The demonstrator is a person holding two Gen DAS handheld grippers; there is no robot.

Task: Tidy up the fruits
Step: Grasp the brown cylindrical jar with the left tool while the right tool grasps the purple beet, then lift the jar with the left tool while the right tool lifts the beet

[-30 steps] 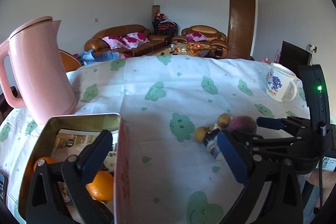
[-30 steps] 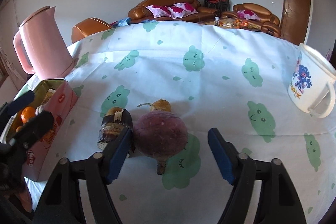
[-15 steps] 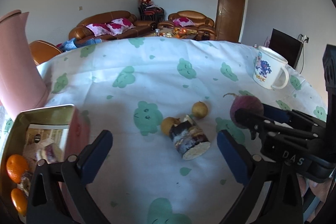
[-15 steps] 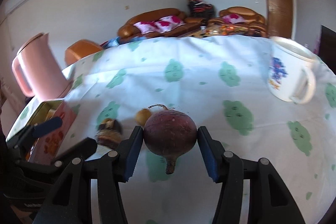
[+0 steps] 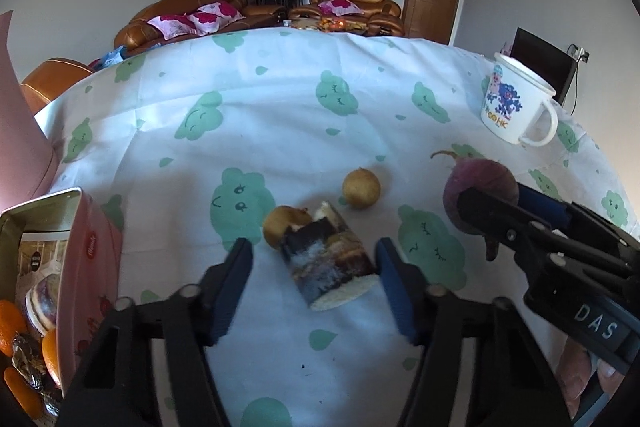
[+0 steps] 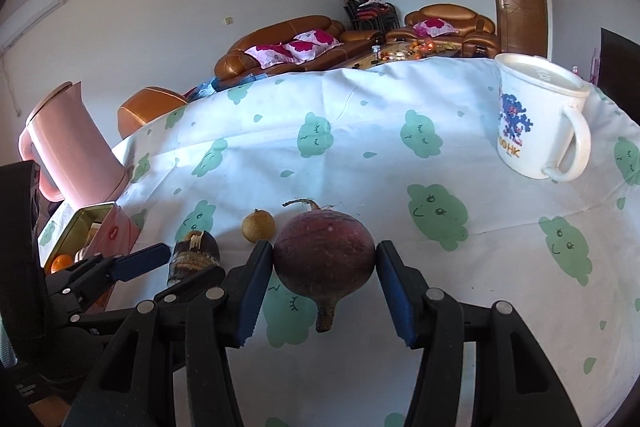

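Right gripper (image 6: 324,267) clamped on purple-red round root (image 6: 324,259), both pads touching its flanks, tail pointing down. Left gripper (image 5: 312,267) jaws part-open, straddling dark-skinned cut chunk (image 5: 330,261) lying on tablecloth (image 5: 280,115); right pad near touching, left pad apart. Chunk's long axis ran slightly oblique to fingers, pale cut face toward camera. Pink tin (image 5: 86,267) lay left of left gripper, so nearer that hand. Two small brown fruits (image 5: 361,188) just beyond chunk.

Left gripper (image 5: 314,287): black plastic frame, blue serrated jaws, silver screws at pivots; right gripper (image 6: 324,291) identical, white "DAS" lettering on body; bare fingers (image 5: 576,375) behind that lettering.
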